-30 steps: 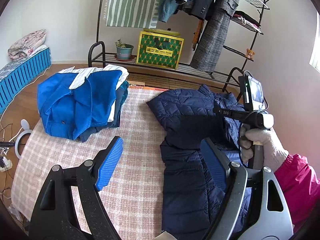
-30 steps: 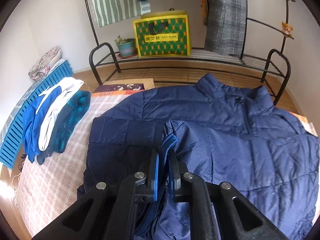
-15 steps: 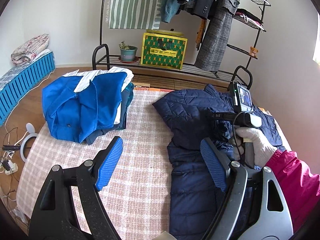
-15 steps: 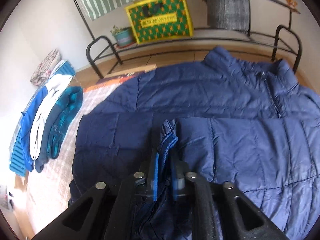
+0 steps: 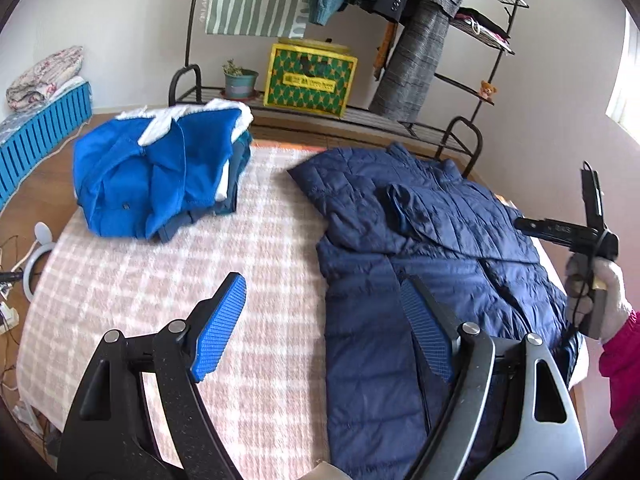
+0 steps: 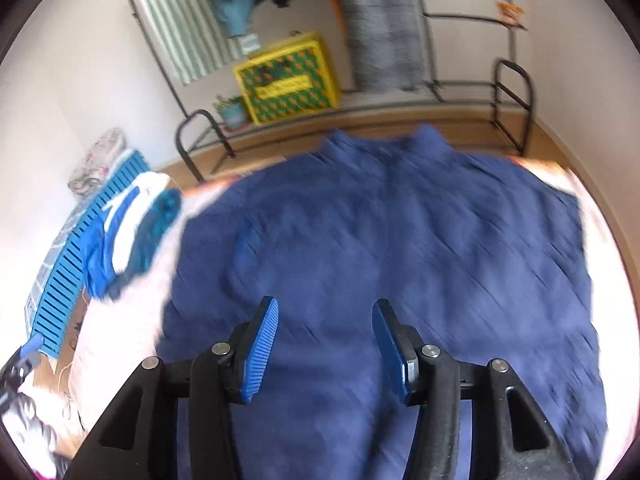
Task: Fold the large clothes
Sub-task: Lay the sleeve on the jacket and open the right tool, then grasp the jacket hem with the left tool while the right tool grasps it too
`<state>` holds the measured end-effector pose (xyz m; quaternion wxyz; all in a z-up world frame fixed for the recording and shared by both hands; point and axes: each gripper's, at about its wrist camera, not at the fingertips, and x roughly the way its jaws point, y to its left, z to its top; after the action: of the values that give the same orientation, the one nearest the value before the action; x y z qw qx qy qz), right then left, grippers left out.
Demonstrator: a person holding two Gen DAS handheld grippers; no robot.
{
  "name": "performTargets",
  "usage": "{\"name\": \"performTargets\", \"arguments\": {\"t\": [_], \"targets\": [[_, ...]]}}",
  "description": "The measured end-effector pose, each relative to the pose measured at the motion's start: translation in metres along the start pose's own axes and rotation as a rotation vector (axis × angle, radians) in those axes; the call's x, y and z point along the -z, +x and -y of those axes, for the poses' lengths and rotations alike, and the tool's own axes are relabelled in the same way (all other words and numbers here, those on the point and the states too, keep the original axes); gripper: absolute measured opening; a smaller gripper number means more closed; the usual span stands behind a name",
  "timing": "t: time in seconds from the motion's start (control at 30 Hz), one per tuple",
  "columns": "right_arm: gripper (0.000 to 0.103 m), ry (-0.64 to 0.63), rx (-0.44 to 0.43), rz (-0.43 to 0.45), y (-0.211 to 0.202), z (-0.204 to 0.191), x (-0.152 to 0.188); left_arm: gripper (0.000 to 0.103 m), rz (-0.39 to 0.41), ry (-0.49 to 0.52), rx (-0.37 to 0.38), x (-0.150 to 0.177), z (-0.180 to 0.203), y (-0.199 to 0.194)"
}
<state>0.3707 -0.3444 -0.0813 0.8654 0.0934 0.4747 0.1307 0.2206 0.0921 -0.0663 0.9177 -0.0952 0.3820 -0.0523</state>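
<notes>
A navy quilted jacket (image 5: 432,248) lies on the checked pink blanket (image 5: 168,280), its sleeve (image 5: 416,216) folded across the chest. My left gripper (image 5: 324,320) is open and empty, above the jacket's left edge near the hem. My right gripper (image 6: 324,336) is open and empty, above the middle of the jacket (image 6: 400,232); this view is blurred by motion. In the left wrist view the right gripper's handle (image 5: 576,236) shows at the right, held in a gloved hand.
A pile of folded blue and white clothes (image 5: 160,176) sits at the blanket's far left. Behind stands a black clothes rack (image 5: 460,136) with hanging garments, a green and yellow bag (image 5: 312,76) and a potted plant (image 5: 239,82). A blue slatted crate (image 5: 36,140) is at left.
My right gripper has opened, let go of the jacket sleeve and pulled back to the right and up. The sleeve now rests across the jacket. My left gripper stays open.
</notes>
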Motion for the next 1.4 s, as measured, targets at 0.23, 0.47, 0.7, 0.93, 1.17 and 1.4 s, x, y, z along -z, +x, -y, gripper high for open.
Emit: {"name": "performTargets", "arguments": {"t": [0.23, 0.47, 0.7, 0.93, 1.17, 1.4], "targets": [[0.052, 0.041, 0.075, -0.169, -0.032, 0.062, 0.091, 0.082, -0.117, 0.026, 0.008, 0.070, 0.022, 0.002], [0.050, 0.065, 0.196, -0.207, -0.095, 0.113, 0.194, 0.082, -0.181, -0.003, 0.029, 0.118, 0.030, -0.008], [0.060, 0.210, 0.191, -0.094, -0.154, 0.158, 0.252, 0.083, -0.268, -0.175, 0.127, 0.151, 0.009, -0.017], [0.074, 0.266, 0.153, -0.092, -0.155, 0.174, 0.272, 0.083, -0.337, -0.298, 0.173, 0.184, -0.002, -0.022], [0.074, 0.316, 0.038, -0.133, -0.142, 0.176, 0.297, 0.083, -0.397, -0.423, 0.243, 0.210, -0.014, 0.000], [0.074, 0.409, -0.052, -0.155, -0.119, 0.198, 0.309, 0.083, -0.473, -0.512, 0.368, 0.229, -0.007, 0.026]]}}
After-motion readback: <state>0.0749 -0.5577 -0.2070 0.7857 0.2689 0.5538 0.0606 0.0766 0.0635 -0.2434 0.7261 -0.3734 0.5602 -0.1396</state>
